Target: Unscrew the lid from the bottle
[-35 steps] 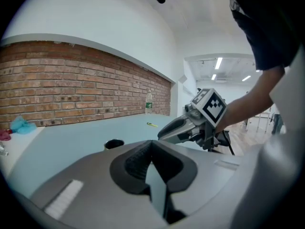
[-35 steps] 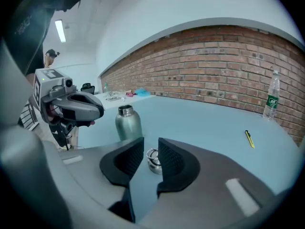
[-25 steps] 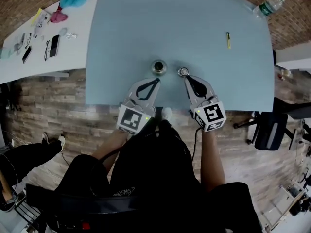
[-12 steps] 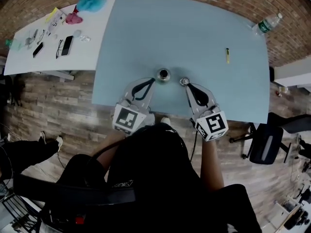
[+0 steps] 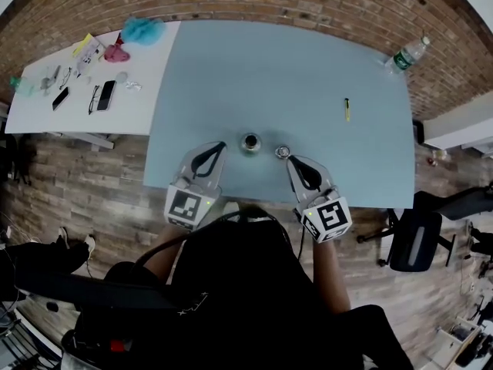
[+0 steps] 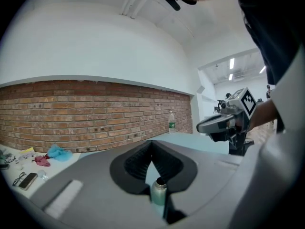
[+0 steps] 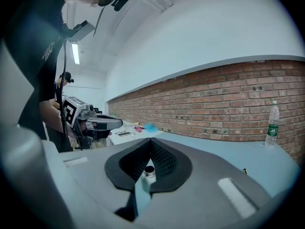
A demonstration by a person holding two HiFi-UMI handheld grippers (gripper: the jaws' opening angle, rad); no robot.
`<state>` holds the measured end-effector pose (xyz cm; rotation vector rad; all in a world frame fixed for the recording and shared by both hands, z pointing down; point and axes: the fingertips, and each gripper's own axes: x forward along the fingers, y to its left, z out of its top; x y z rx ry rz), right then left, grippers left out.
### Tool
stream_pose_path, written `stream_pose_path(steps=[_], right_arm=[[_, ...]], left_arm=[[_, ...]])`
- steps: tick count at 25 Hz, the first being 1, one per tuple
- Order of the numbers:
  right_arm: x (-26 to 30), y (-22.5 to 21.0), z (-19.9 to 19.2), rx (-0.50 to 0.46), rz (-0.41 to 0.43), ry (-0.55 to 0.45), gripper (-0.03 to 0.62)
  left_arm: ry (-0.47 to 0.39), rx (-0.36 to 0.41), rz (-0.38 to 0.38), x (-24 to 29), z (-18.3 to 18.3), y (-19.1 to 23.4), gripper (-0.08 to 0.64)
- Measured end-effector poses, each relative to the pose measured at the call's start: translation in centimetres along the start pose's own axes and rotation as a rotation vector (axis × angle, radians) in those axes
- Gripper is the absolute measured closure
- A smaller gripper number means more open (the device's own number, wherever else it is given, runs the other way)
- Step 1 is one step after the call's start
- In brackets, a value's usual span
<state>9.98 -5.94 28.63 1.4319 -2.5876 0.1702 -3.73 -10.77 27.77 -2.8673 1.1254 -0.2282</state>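
The open steel bottle [image 5: 250, 142] stands upright on the blue table [image 5: 308, 68], near its front edge. Its small round lid [image 5: 283, 152] lies to the right of it, apart. My left gripper [image 5: 219, 145] is shut and empty, to the left of the bottle and clear of it. My right gripper [image 5: 291, 160] is shut and empty too, its tips just short of the lid. In the left gripper view the bottle [image 6: 159, 191] shows below the closed left gripper [image 6: 152, 143]. A steel cylinder [image 7: 149, 171] shows under the closed right gripper [image 7: 150, 140]; bottle or lid, I cannot tell.
A plastic water bottle [image 5: 406, 52] stands at the table's far right corner and a yellow pen [image 5: 347, 109] lies to the right. A white side table [image 5: 46, 110] on the left holds phones, glasses and cloths. An office chair [image 5: 412, 237] stands on the right.
Both grippers have risen and drawn back from the table, still shut. The left one has moved left, away from the bottle. Bottle and lid stay put.
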Motion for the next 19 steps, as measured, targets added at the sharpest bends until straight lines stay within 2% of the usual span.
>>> stream_pose_path(steps=[19], right_arm=[[-0.1,-1.1,0.5,-0.026,-0.007,0.0,0.592]], left_arm=[[0.0,0.005,0.001,1.0,0.5,0.1,0.56]])
